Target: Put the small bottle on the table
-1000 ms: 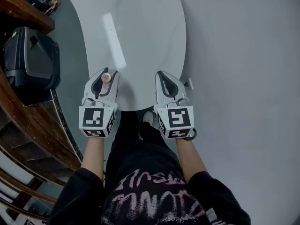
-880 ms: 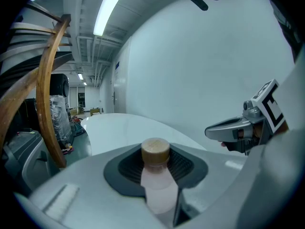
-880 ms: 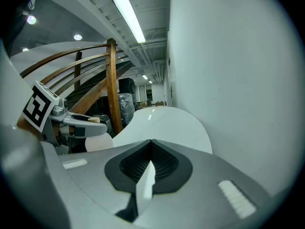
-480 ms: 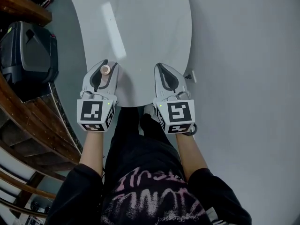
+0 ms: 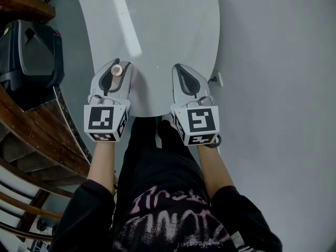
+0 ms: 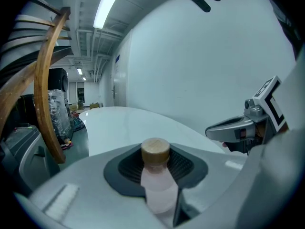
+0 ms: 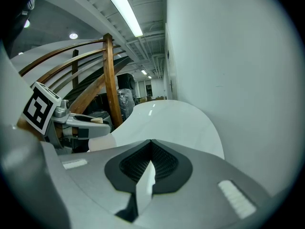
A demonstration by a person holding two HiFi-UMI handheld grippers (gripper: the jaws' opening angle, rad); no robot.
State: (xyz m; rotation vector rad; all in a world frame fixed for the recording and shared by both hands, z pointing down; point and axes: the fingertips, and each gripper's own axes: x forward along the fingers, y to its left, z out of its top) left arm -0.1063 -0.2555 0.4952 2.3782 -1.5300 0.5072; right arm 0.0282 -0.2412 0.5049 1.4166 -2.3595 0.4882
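Note:
A small pale pink bottle [image 6: 157, 185] with a round wooden cap [image 5: 116, 70] stands upright between the jaws of my left gripper [image 5: 114, 72], which is shut on it. In the head view it hangs over the near left edge of the white oval table [image 5: 168, 30]. My right gripper [image 5: 184, 73] hovers over the table's near edge with its jaws closed together and nothing between them [image 7: 148, 168]. From the right gripper view the left gripper [image 7: 76, 120] shows at the left with the cap on top.
A black case [image 5: 29, 51] sits on the floor at the left beside curved wooden rails [image 5: 31, 135]. A white wall [image 5: 278, 88] runs along the table's right side, with a small socket [image 5: 216, 79] near the right gripper. The person's legs stand below the table edge.
Both grippers have moved forward over the table's near edge, the left one carrying the bottle with it. Neither gripper's jaws have changed.

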